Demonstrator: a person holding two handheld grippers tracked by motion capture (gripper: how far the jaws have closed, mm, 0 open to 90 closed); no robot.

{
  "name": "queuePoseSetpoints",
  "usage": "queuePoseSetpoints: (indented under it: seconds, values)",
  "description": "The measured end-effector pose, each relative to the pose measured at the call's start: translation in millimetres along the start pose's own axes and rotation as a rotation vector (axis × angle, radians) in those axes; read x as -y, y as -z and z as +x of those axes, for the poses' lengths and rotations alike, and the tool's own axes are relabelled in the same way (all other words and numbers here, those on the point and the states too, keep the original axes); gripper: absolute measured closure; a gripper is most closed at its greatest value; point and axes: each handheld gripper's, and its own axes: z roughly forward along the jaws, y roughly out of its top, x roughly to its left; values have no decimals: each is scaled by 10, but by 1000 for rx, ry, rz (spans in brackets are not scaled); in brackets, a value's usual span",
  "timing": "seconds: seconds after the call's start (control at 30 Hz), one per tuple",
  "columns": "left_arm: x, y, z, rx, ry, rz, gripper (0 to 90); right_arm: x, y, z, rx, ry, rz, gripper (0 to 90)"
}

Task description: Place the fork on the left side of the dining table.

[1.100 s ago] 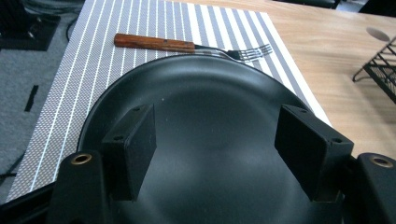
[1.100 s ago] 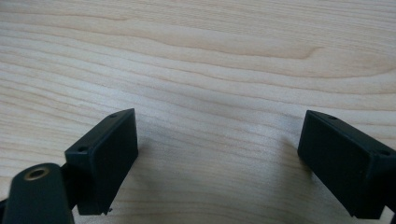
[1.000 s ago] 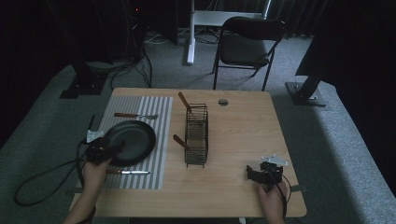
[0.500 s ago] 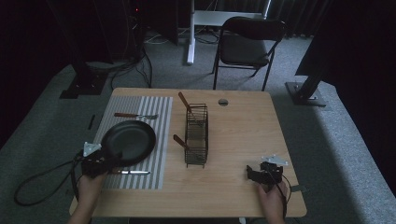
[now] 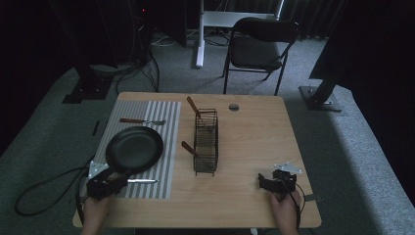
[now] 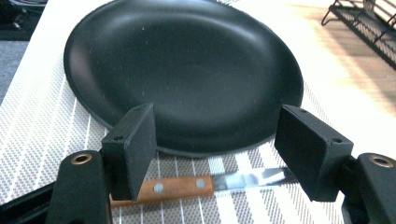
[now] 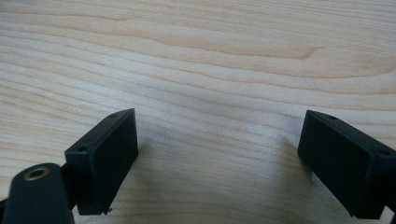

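A black round plate (image 5: 134, 148) (image 6: 187, 74) lies on a striped placemat (image 5: 166, 147). Just in front of it lies a knife (image 5: 143, 181) (image 6: 196, 184) with a wooden handle, its blade pointing right. My left gripper (image 5: 119, 178) (image 6: 223, 136) hovers open over the knife's handle at the plate's near rim, with nothing pressed between its pads. Near the table's front right corner my right gripper (image 5: 261, 182) (image 7: 217, 149) rests open over bare wood.
A black wire rack (image 5: 206, 142) holding wooden-handled utensils stands mid-table. A fork (image 5: 143, 121) lies at the back of the placemat, behind the plate. A small round grommet (image 5: 234, 106) sits near the far edge. A chair (image 5: 259, 46) stands beyond the table.
My left gripper has drawn back from over the plate's left side toward the table's near edge and now sits lower, over the knife. The right gripper has kept still.
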Motion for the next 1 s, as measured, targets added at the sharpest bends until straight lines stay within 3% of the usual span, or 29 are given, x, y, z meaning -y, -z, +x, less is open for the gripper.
queuePoseSetpoints:
  seconds: [0.23,0.33,0.43,0.57,0.63,0.73,0.77,0.9,1.0]
  values:
    - [149,32,-16,-28,-22,-25,297,0,0,0,0,0,0,117]
    - [203,48,-12,-27,12,-33,295,0,0,0,0,0,0,117]
    - [277,88,-47,-95,3,-62,279,0,0,0,0,0,0,117]
    - [365,81,-72,-90,-6,-23,279,0,0,0,0,0,0,117]
    - [402,65,-73,-114,-14,-4,279,0,0,0,0,0,0,118]
    - [443,58,-64,-140,7,0,278,0,0,0,0,0,0,117]
    - [451,51,-59,-142,7,7,181,0,0,0,0,0,0,117]
    - [471,30,-64,-197,-19,23,178,0,0,0,0,0,0,118]
    - [472,23,-54,-216,-27,22,178,0,0,0,0,0,0,117]
